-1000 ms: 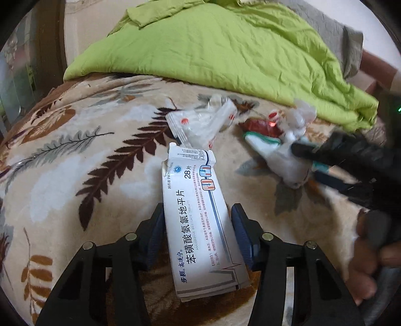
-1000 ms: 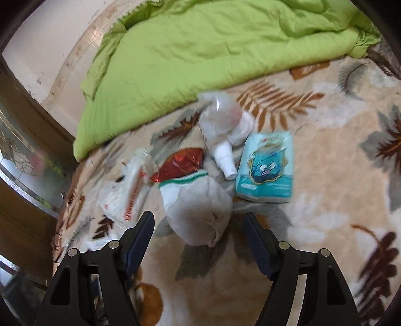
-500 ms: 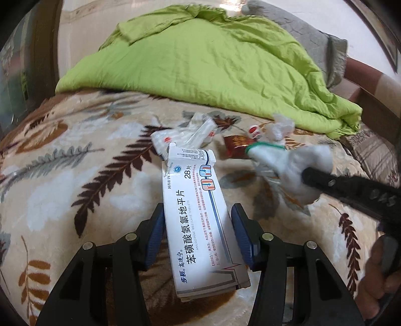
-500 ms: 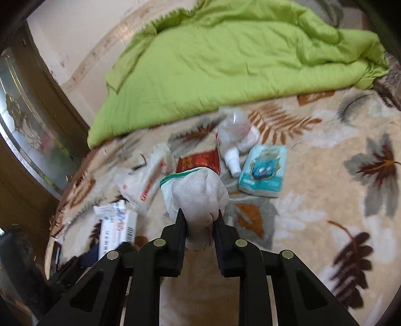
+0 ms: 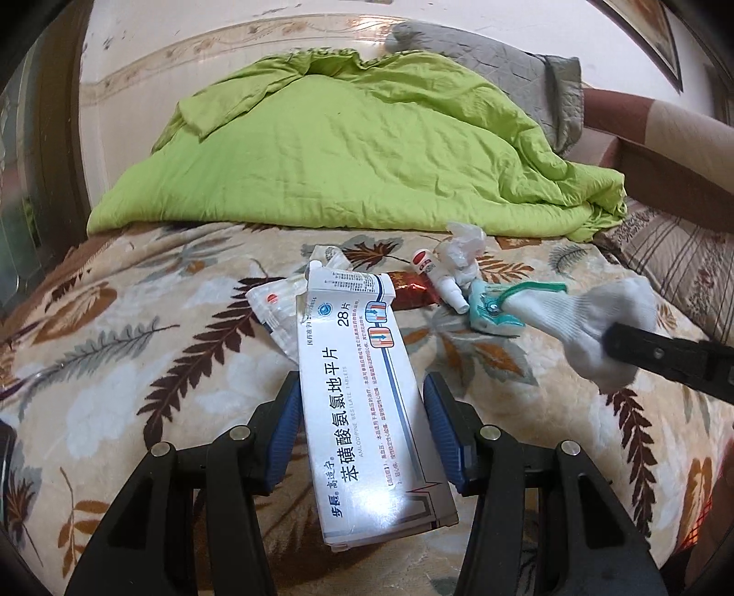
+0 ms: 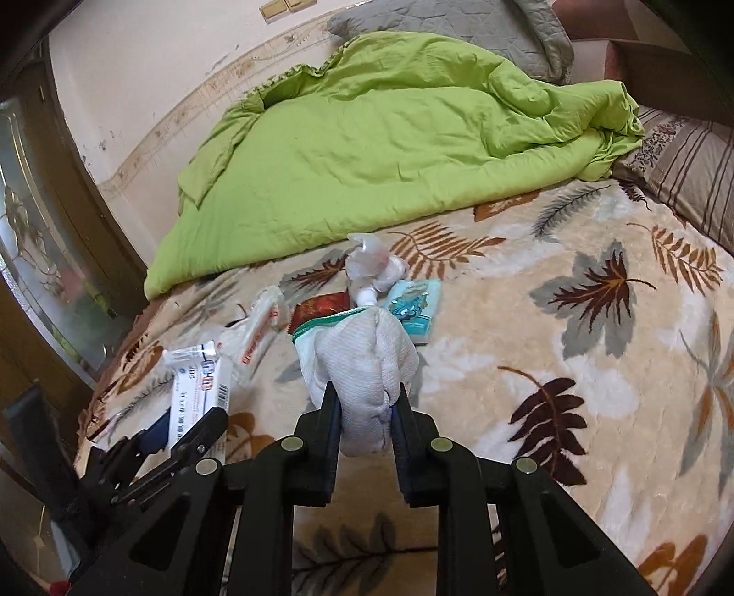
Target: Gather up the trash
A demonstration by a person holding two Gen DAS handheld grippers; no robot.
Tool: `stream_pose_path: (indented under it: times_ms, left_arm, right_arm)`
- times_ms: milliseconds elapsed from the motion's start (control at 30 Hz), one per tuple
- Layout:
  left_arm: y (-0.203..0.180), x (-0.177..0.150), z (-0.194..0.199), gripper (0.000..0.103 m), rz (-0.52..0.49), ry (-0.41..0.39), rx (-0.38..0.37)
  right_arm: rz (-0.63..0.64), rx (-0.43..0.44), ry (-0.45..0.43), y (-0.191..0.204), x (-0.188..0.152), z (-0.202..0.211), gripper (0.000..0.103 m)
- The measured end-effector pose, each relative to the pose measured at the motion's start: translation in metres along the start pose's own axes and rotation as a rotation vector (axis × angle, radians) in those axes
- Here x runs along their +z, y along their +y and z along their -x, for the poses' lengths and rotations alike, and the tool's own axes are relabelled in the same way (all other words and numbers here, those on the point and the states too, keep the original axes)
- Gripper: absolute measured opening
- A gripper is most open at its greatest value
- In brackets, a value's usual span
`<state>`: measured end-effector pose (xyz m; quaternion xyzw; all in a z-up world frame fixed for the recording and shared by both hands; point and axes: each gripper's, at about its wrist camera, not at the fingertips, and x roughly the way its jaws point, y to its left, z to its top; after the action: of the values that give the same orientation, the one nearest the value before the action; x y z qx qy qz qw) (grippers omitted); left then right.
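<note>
My left gripper (image 5: 362, 403) is shut on a white medicine box (image 5: 367, 394) with blue print, held above the leaf-patterned blanket (image 5: 137, 366). My right gripper (image 6: 365, 394) is shut on a white sock with a green cuff (image 6: 362, 353), lifted off the bed; the sock (image 5: 592, 316) also hangs at the right of the left wrist view. On the blanket lie a white plastic packet (image 6: 257, 330), a red foil wrapper (image 6: 321, 307), a small white bottle in crumpled clear plastic (image 6: 371, 270) and a teal tissue pack (image 6: 415, 311).
A rumpled green quilt (image 6: 376, 151) covers the far half of the bed, with a grey pillow (image 6: 458, 27) behind it and a striped pillow (image 6: 688, 169) at the right. A wooden frame with glass (image 6: 41, 256) stands along the left edge.
My right gripper shut on the white sock and lifted it off the blanket. Both grippers rose and drew back from the trash pile. The left kept hold of the medicine box.
</note>
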<state>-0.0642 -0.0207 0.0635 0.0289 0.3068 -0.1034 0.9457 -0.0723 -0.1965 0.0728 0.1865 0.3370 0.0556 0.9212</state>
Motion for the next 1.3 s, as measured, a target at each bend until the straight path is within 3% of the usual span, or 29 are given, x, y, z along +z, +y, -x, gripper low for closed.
stream_pose_path:
  times_ms: [333,1300]
  left_arm:
    - [-0.006,-0.002,0.000,0.052,-0.050,-0.007,0.052]
    - [-0.005,-0.007,-0.008,0.052,-0.047,0.024,0.061]
  right_arm:
    - [0.078,-0.048,-0.009,0.008,0.003,-0.012,0.022]
    - [0.076,-0.040,-0.002,0.007,0.003,-0.013,0.022]
